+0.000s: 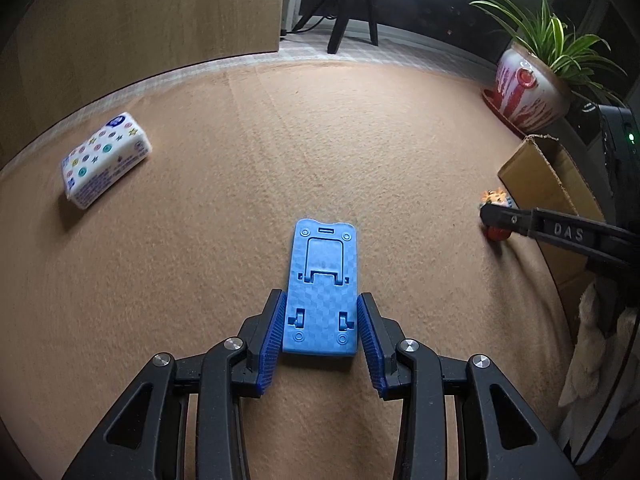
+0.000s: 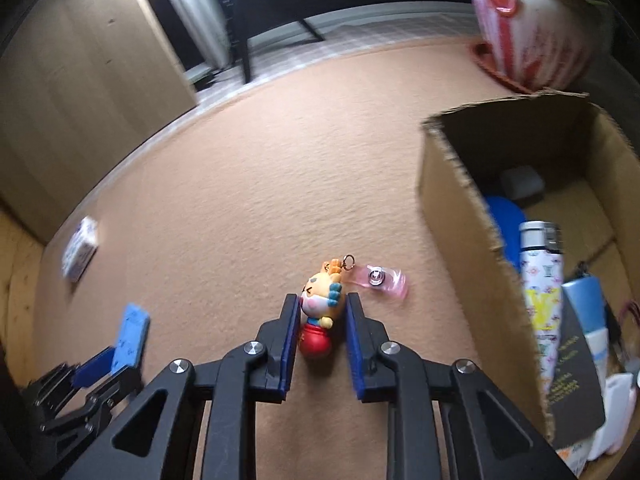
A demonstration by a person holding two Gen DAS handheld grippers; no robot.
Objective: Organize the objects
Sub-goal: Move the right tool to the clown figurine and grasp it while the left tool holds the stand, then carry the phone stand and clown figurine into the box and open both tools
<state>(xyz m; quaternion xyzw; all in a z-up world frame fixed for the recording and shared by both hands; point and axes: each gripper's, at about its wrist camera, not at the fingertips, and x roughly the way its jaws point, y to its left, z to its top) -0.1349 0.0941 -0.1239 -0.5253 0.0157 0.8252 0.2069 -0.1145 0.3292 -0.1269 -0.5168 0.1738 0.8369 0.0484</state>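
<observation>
A blue plastic phone stand (image 1: 323,286) lies flat on the tan cloth between the pads of my left gripper (image 1: 322,304); the left pad touches it, the right pad shows a thin gap. My right gripper (image 2: 323,304) straddles a small cartoon figure keychain (image 2: 320,312) with a pink strap (image 2: 382,278); its jaws stand close beside the toy, and contact is unclear. The right gripper (image 1: 496,220) also shows in the left wrist view, at the toy. A white tissue pack (image 1: 105,158) with coloured dots lies at the far left.
An open cardboard box (image 2: 460,208) stands at the right, holding a patterned bottle (image 2: 540,280), a blue item and several packets. A red-and-white plant pot (image 1: 528,88) stands behind it. A wooden panel (image 1: 140,12) and a black tripod are beyond the cloth's far edge.
</observation>
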